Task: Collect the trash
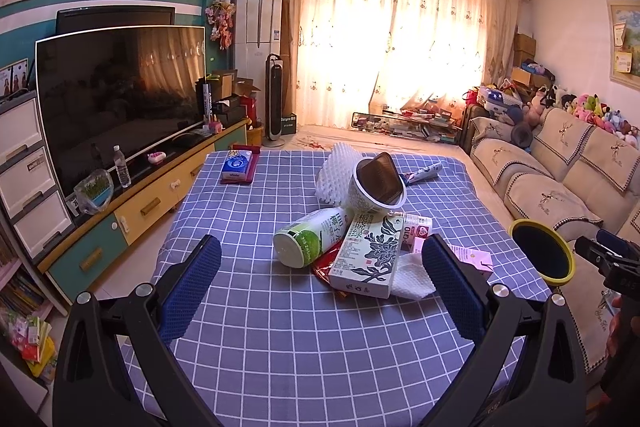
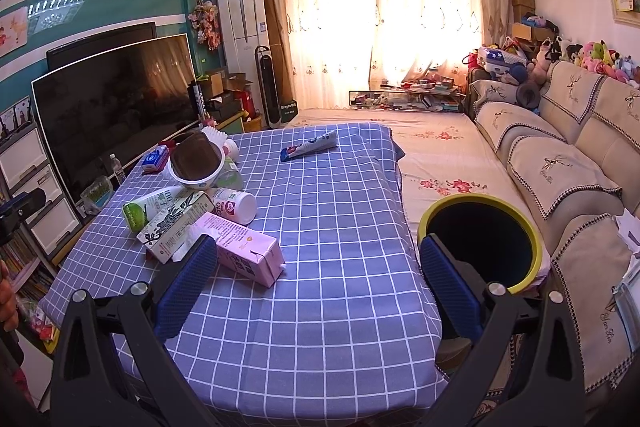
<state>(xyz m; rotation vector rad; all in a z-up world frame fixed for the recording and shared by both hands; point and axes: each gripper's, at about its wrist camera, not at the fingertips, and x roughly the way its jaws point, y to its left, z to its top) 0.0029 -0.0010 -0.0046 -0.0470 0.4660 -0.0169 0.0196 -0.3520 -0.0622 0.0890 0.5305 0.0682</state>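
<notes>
I hold my left gripper (image 1: 320, 287) wide open and empty above the near edge of the checked tablecloth (image 1: 280, 347), its blue pads framing the heap of rubbish ahead. My right gripper (image 2: 318, 287) is just as wide and bare, one pad near the pink carton (image 2: 248, 251), the other in front of the yellow-rimmed bin (image 2: 524, 267) standing just off the table's right side, beside the sofa (image 2: 560, 163).

Nearest my left gripper lies the floral box (image 1: 370, 255), resting on a red wrapper (image 1: 324, 265) and a white tissue (image 1: 412, 277). Touching it on the left is the green-and-white bottle (image 1: 308, 241), tipped on its side; behind them leans a white paper bowl (image 1: 374, 187) against foam netting (image 1: 336, 167). A small white bottle (image 2: 236, 205) sits beside the pile, and a toothpaste tube (image 2: 314, 147) lies well apart, farther up the cloth.

The sensible first pick, I judge, is the pink carton: it is free of the pile and closest to the bin. I should close across its narrow faces, lift straight, and release only once over the rim. Pulling the floral box first risks rolling the bottle off.
</notes>
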